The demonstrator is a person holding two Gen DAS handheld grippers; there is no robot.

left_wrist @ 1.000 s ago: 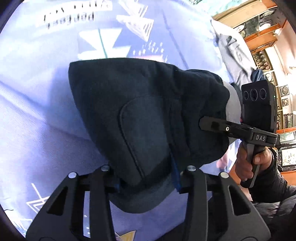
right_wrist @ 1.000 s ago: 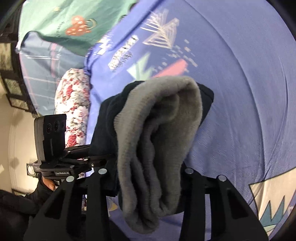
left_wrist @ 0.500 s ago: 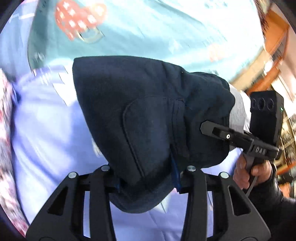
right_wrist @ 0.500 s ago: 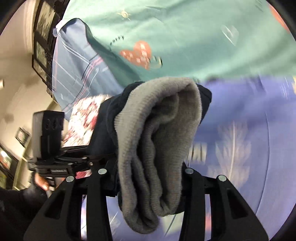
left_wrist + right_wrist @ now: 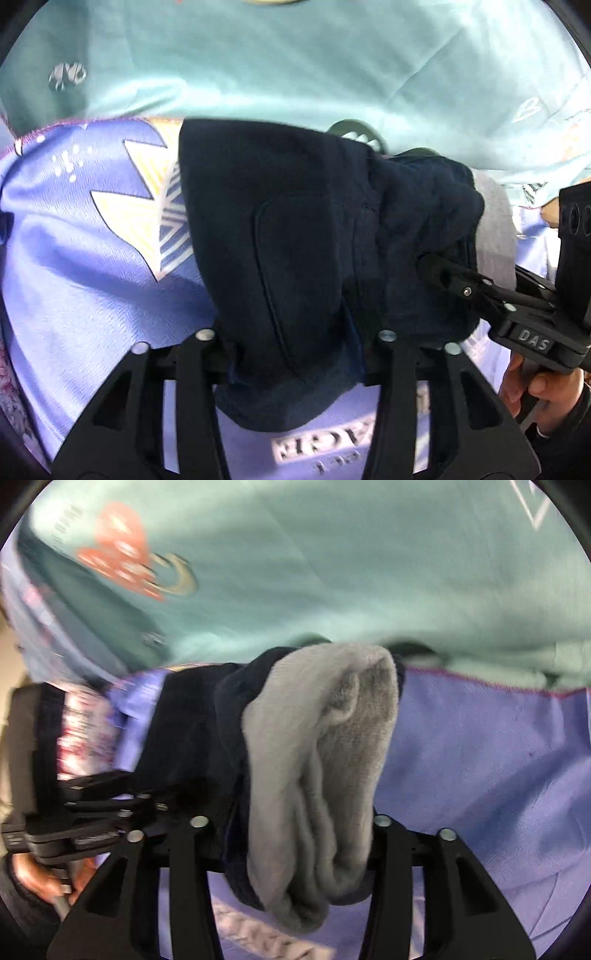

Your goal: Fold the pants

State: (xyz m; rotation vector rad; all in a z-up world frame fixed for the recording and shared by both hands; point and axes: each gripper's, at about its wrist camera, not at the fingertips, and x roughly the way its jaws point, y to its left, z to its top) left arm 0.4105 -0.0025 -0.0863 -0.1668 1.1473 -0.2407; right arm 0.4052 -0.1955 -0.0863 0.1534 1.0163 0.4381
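The pants (image 5: 295,236) are a compact, several-layer bundle of navy fabric with a grey ribbed band (image 5: 325,757) showing at one end, carried in the air above a lilac printed sheet (image 5: 92,258) and right at the edge of a mint-green cover (image 5: 295,66) beyond it. Both tools grip the bundle at once, and that looks deliberate: a thick fold held from one side only would sag open, so a clamp at each end keeps the layers stacked. The left hand-held gripper (image 5: 295,343) has its jaws pressed against the navy end, where a sewn pocket outline faces the camera and a lip of cloth hangs below the fingers. The right hand-held gripper (image 5: 288,827) is closed around the grey-banded end, whose folds spill down between its fingers; in the left wrist view it comes in from the right, fingers buried in the fabric, with the person's hand (image 5: 543,387) on its handle. The right wrist view is motion-blurred, so how many layers it pinches is hard to tell. Judging by the tight bundle, the folding itself seems mostly done, and what remains is likely setting it down flat without letting the layers slip.
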